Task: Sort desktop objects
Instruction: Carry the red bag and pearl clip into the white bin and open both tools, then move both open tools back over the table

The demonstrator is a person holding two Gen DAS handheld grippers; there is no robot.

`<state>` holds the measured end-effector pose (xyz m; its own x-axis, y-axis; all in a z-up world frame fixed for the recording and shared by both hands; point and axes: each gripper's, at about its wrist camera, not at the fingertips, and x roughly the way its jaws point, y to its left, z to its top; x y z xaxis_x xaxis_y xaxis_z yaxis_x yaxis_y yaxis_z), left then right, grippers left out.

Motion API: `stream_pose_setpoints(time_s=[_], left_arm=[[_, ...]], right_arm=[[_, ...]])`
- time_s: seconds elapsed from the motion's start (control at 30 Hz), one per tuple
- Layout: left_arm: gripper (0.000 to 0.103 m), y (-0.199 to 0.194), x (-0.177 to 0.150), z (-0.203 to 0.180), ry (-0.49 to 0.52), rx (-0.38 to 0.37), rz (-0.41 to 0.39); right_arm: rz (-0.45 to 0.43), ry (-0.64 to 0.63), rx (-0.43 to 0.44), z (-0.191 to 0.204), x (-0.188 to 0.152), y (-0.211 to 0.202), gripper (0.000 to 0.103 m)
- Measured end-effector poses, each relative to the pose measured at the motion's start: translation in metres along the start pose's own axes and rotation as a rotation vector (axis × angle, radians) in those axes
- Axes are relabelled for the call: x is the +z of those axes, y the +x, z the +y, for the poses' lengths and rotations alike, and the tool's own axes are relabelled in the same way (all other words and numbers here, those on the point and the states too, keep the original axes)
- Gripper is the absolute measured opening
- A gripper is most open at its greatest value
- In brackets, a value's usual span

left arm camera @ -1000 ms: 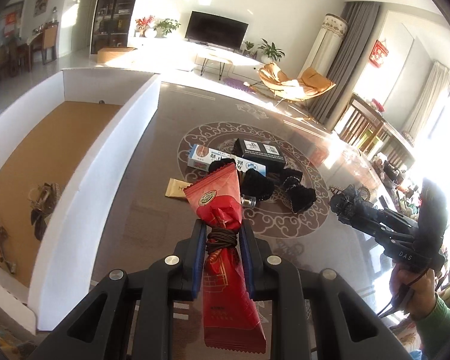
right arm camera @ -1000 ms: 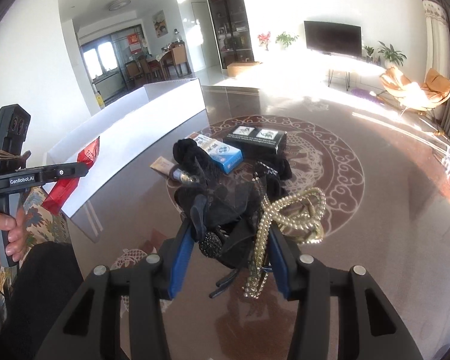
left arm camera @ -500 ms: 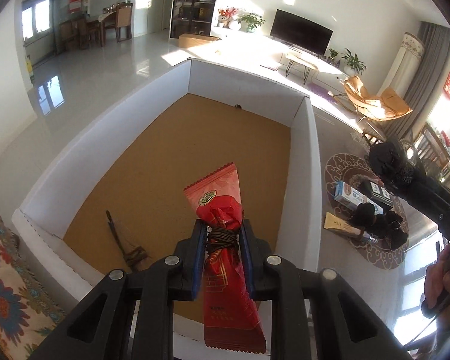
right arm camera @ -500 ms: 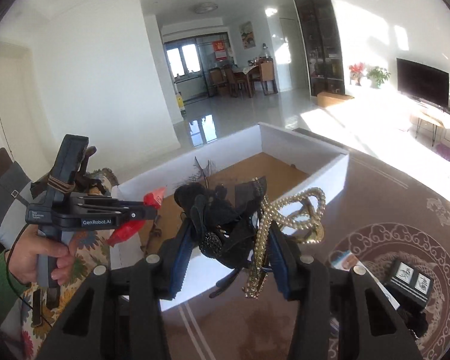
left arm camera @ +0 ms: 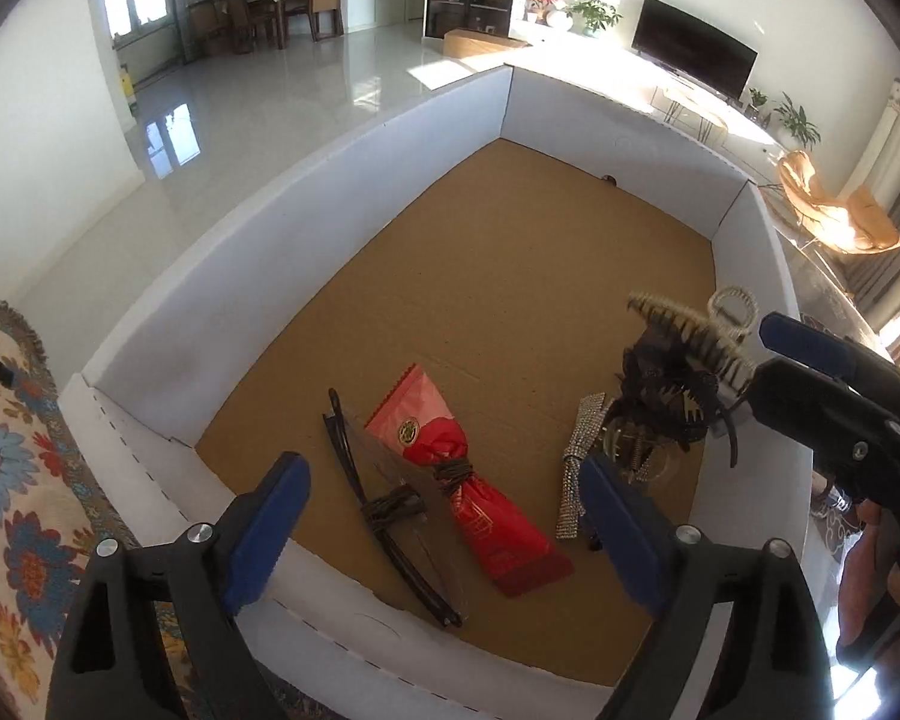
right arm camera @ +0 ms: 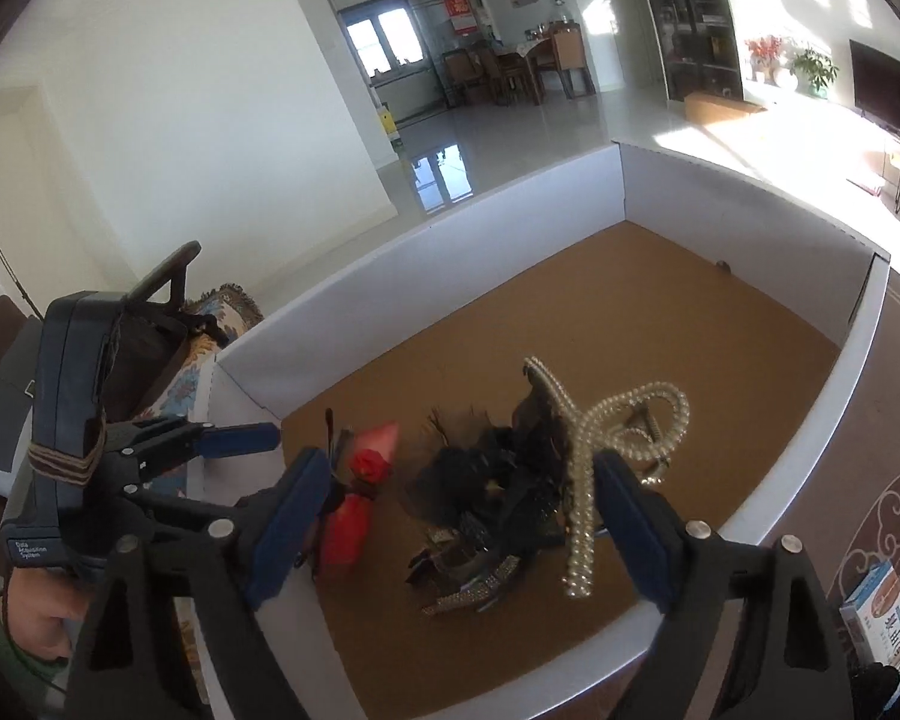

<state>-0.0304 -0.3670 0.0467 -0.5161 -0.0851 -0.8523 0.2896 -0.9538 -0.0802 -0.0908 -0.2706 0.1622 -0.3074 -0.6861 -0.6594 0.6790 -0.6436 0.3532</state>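
A white box with a brown cardboard floor lies below both grippers. A red snack packet with a dark band round its middle lies on the box floor, next to a black hair clip. My left gripper is open and empty above them. A bundle of black hair accessories with a pearl clip and a rhinestone strip rests on the box floor. My right gripper is open around the bundle; its fingers show in the left wrist view.
The box's near wall lies under my right gripper. A blue and white carton lies on the patterned table outside the box at lower right. A floral cloth lies left of the box.
Both grippers moved over the box and opened. The red packet dropped from my left gripper onto the box floor. The accessory bundle left my right gripper and rests in the box.
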Motion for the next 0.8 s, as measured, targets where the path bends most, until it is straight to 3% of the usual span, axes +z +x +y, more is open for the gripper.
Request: stream_pose_setpoints(time_s=[0.2, 0.33, 0.43, 0.53, 0.63, 0.7, 0.8], left_arm=[[0.091, -0.014, -0.006, 0.001, -0.069, -0.039, -0.022], [0.091, -0.034, -0.016, -0.034, -0.033, -0.117, -0.037], [0.091, -0.056, -0.030, -0.082, 0.065, -0.218, -0.055], [0.092, -0.069, -0.055, -0.139, 0.188, -0.317, -0.060], [0.092, -0.060, -0.084, -0.191, 0.282, -0.380, -0.008], [0.092, -0.037, -0.100, -0.222, 0.320, -0.390, 0.059], [0.091, 0.007, -0.112, -0.255, 0.331, -0.357, 0.146]], right_arm=[[-0.055, 0.042, 0.019, -0.015, -0.009, -0.046, 0.098], [-0.080, 0.052, -0.036, -0.028, -0.034, -0.083, 0.098], [-0.085, 0.072, -0.160, -0.045, -0.078, -0.118, 0.100], [-0.048, 0.118, -0.345, -0.069, -0.141, -0.154, 0.100], [-0.006, 0.194, -0.532, -0.096, -0.205, -0.192, 0.100], [0.011, 0.263, -0.617, -0.116, -0.237, -0.210, 0.100], [0.028, 0.346, -0.642, -0.147, -0.261, -0.222, 0.100]])
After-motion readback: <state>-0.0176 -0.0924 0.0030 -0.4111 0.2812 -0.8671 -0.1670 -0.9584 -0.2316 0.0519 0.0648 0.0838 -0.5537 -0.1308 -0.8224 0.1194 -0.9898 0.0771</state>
